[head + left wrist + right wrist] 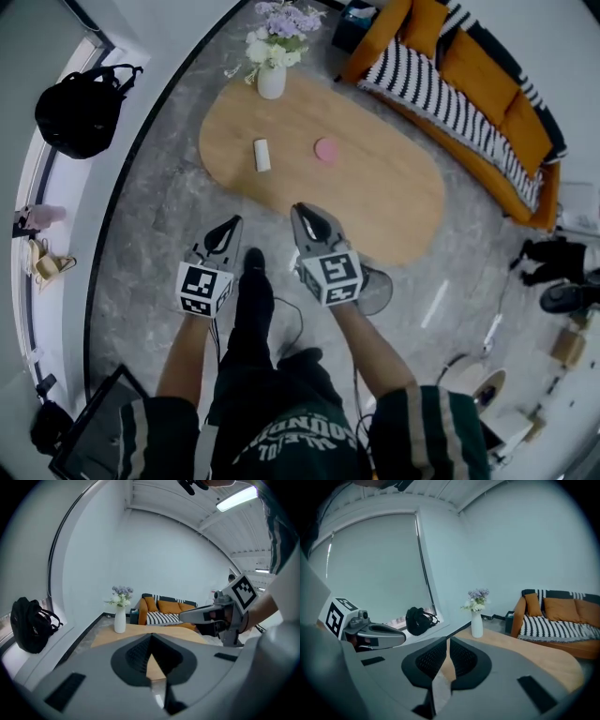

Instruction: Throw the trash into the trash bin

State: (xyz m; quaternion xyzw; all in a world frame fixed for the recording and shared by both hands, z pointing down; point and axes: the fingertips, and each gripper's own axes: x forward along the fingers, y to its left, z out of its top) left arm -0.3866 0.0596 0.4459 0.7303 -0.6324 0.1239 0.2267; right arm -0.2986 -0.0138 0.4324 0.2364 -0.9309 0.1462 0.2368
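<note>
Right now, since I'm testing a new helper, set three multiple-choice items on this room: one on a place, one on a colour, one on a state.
1. Where does the vase stand? A on the table; B on a chair; C on a shelf.
2. What colour is the sofa? A green; B orange; C grey.
3. How is the right claw? A wide open; B shut on a cup; C shut, empty.
Answers: 1 A, it stands at the wooden top's far end. 2 B, its cushions are orange. 3 C, its jaws meet with nothing between.
</note>
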